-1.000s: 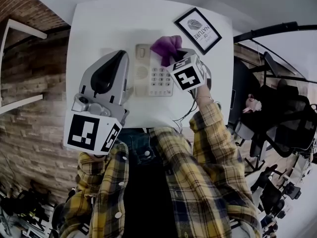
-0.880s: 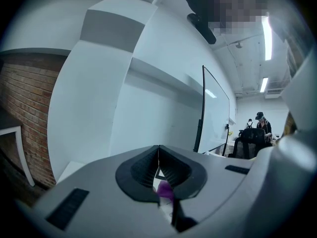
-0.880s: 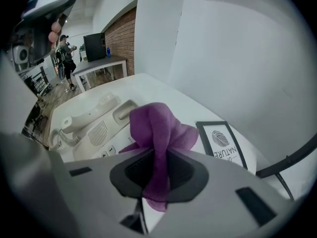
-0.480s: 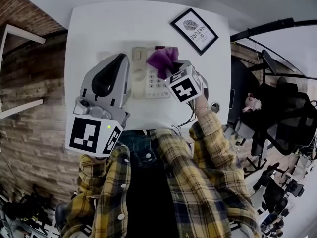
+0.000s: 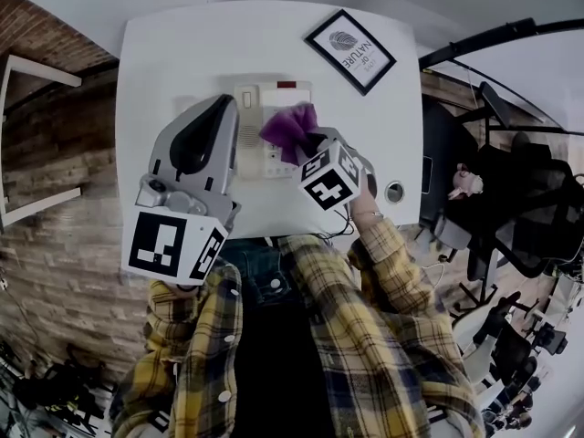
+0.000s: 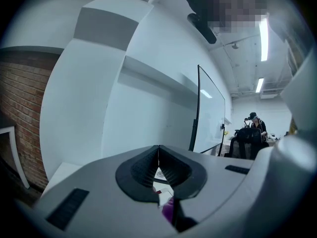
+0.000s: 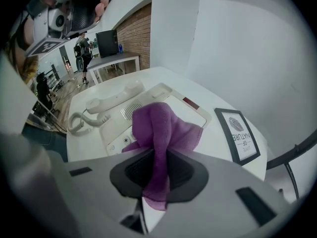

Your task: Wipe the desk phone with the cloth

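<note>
Right gripper [image 7: 157,175] clamped on the purple fabric cloth [image 7: 166,128]: we should sweep lightly across the cream desk phone [image 7: 181,110]. Left gripper [image 6: 158,165] closed, empty.

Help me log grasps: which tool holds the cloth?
The right tool, shut on the purple cloth over the desk phone; the left tool is shut, empty.

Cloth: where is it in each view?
Head view: cloth at centre, over the phone.
Left gripper view: cloth a purple sliver at bottom centre, below the jaws.
Right gripper view: cloth at centre, pinched in the jaws.
Shared landmark: the frame, in head and right gripper views.
</note>
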The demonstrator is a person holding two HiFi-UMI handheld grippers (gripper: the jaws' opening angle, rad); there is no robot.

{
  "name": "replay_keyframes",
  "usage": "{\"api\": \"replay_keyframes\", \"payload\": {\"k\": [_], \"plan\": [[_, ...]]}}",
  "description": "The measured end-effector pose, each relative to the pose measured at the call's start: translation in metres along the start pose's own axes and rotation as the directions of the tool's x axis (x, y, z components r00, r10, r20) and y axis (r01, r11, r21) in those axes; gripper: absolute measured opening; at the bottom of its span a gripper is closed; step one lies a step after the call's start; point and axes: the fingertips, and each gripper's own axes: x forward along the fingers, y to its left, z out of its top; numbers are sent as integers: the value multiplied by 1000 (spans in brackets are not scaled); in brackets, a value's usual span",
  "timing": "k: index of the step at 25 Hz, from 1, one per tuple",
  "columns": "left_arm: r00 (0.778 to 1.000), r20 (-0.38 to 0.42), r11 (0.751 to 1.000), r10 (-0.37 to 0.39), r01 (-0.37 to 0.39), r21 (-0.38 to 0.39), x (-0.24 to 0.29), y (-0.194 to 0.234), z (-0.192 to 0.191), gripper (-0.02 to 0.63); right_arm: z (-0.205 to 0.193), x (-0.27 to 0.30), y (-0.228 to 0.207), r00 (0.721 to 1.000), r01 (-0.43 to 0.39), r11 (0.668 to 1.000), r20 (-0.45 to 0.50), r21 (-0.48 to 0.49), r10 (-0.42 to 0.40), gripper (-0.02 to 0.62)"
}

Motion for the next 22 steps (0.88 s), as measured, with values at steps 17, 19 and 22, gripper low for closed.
{"api": "replay_keyframes", "payload": {"k": [17, 19, 22], "plan": [[1000, 7, 1000, 24, -24, 5, -6, 0, 2, 15, -48, -10, 51, 995, -95, 992, -27, 85, 98, 61], [1000, 8, 1000, 27, -27, 5, -8, 1, 2, 15, -51, -10, 54, 994, -102, 990, -28, 96, 106, 61], [999, 11, 999, 31, -31, 6, -9, 2, 3, 15, -53, -11, 56, 993, -113, 987, -30, 114, 117, 61]]}}
